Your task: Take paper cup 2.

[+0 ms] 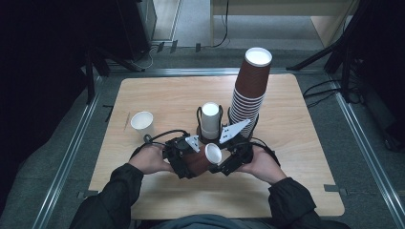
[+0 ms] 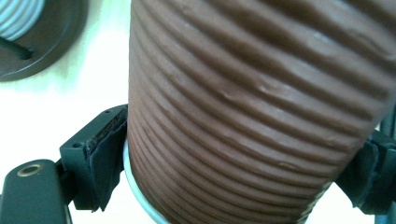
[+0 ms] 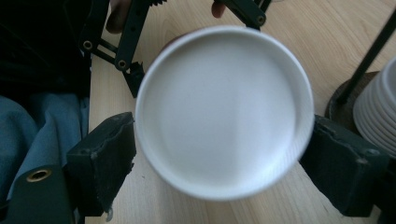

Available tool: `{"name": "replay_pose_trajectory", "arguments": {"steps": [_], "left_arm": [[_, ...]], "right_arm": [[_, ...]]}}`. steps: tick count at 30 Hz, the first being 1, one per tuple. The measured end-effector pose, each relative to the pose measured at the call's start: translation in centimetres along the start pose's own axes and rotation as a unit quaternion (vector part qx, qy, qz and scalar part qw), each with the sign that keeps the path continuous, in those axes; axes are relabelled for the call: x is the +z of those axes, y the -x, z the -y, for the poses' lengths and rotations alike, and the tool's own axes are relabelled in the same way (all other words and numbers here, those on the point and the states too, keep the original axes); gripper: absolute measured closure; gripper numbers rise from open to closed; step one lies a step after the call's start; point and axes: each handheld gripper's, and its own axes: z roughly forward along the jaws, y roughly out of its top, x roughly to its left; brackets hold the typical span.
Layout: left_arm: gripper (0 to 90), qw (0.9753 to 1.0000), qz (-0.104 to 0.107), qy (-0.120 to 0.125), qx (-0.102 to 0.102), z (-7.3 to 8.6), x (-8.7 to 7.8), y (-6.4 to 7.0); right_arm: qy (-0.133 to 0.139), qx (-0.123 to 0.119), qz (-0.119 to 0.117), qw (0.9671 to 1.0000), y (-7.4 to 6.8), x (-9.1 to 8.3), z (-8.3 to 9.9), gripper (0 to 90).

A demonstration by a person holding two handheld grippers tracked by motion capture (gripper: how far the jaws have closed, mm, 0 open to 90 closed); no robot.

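Down at the lower centre of the high view, both hands meet over a brown cup (image 1: 198, 163) lying on its side just above the table (image 1: 296, 157), its white mouth turned toward the right. The left gripper (image 1: 184, 160) has its jaws clamped on the ribbed wall, which the left gripper view shows pressed against both pads. The right gripper (image 1: 224, 162) has its jaws closed against the rim (image 3: 224, 112), one pad at each side of the white opening in the right gripper view. Behind them, at centre frame, stands a white stack (image 1: 210, 119) in a holder, with a tall brown stack (image 1: 249, 90) to its right. A single white cup (image 1: 142, 123) sits at centre left.
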Motion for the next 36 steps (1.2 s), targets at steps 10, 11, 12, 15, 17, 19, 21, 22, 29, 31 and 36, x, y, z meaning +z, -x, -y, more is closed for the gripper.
{"name": "replay_pose_trajectory", "arguments": {"steps": [10,11,12,15,17,19,21,22,29,31,36], "left_arm": [[8.9,0.9997,0.015,-0.003,0.018,-0.6,0.3,0.7],[8.9,0.9997,0.013,-0.002,0.019,-0.6,0.3,0.8],[8.9,0.9998,0.011,0.001,0.019,-0.6,0.3,0.8],[8.2,0.9996,0.018,0.018,0.013,-0.4,0.2,0.8],[7.0,0.9994,0.011,0.027,0.019,-0.3,0.0,0.9],[0.0,0.9990,0.008,0.043,0.011,-0.4,-0.2,0.9],[0.0,0.9981,0.011,0.059,0.010,-0.3,-0.5,0.8],[0.0,0.9977,0.009,0.067,0.009,-0.3,-0.7,0.8],[0.0,0.9949,0.007,0.101,0.000,0.8,-1.2,0.4],[0.0,0.9935,0.008,0.114,-0.005,1.1,-1.4,0.3],[0.0,0.9902,-0.002,0.139,-0.015,1.9,-1.9,0.2]], "right_arm": [[-0.014,-0.021,-0.014,0.9996,-0.6,0.9,-0.5,21.2],[-0.015,-0.024,-0.015,0.9995,-0.6,0.9,-0.6,21.5],[-0.016,-0.027,-0.012,0.9994,-0.7,0.9,-0.6,21.7],[-0.015,-0.026,-0.014,0.9995,-0.7,0.6,-0.7,22.0],[-0.012,-0.024,-0.017,0.9995,-0.7,0.4,-0.8,21.8],[-0.009,-0.033,-0.013,0.9993,-0.8,0.3,-0.8,21.7],[-0.008,-0.034,-0.011,0.9993,-0.8,0.1,-0.8,21.7],[-0.009,-0.035,-0.006,0.9994,-0.8,-0.1,-0.7,21.7],[-0.003,-0.026,0.012,0.9996,-0.5,-0.8,0.1,21.6],[-0.001,-0.021,0.017,0.9996,-0.4,-1.1,0.4,21.6],[0.005,-0.017,0.022,0.9996,-0.5,-1.4,0.8,21.5]]}}
